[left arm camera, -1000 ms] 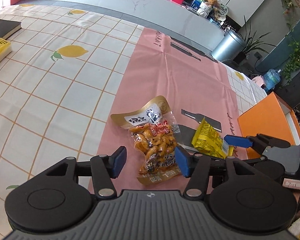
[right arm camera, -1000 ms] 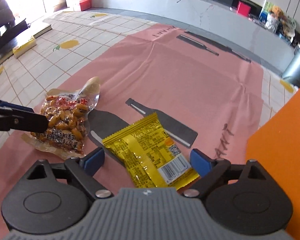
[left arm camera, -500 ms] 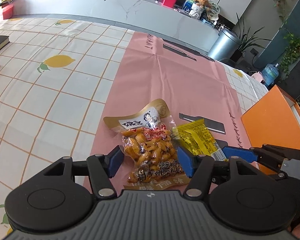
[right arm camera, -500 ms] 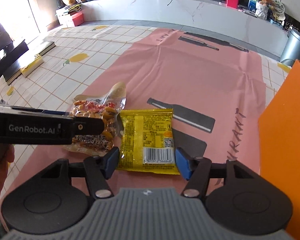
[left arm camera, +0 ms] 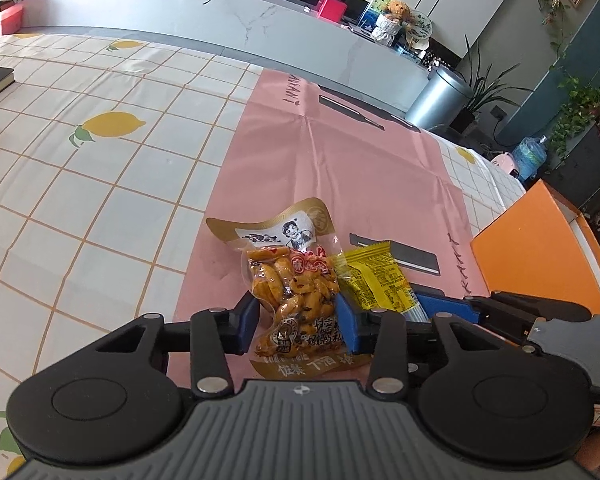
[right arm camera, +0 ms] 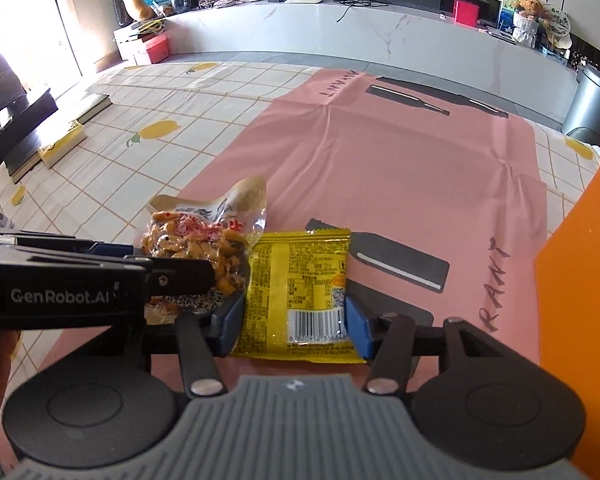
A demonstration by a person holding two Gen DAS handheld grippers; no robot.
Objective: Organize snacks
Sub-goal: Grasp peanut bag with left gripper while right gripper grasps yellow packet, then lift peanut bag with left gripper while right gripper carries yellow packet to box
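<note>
- Nearest, the left gripper (left arm camera: 297, 326) has come in from a wide stance a second ago, and its blue pads now sit against both sides of the clear bag of orange snacks (left arm camera: 296, 292). The lower part of the bag lies between the fingers, and its gold header points away toward the far side.
- The pads look to be in contact with the bag, though the fisheye view makes it hard to say whether they are squeezing or only touching. I take this as a grip just being made.
- Just to the right, the right gripper (right arm camera: 294, 322) has also narrowed over the last second. Its pads now bracket the barcode end of the yellow packet (right arm camera: 300, 292), with the packet edges against both pads, so it seems held or nearly so.
- The two snacks lie side by side and touching on the pink mat (left arm camera: 360, 168), the bag on the left and the packet on the right.
- Both closures together suggest the pick-up stage of the sorting is at hand; neither snack has been lifted yet, as far as I can judge.
- Farther right stands the orange box (left arm camera: 540, 248), probably where the snacks go.
- Beyond and to the left stretches the lemon-print tablecloth (left arm camera: 100, 160).
</note>
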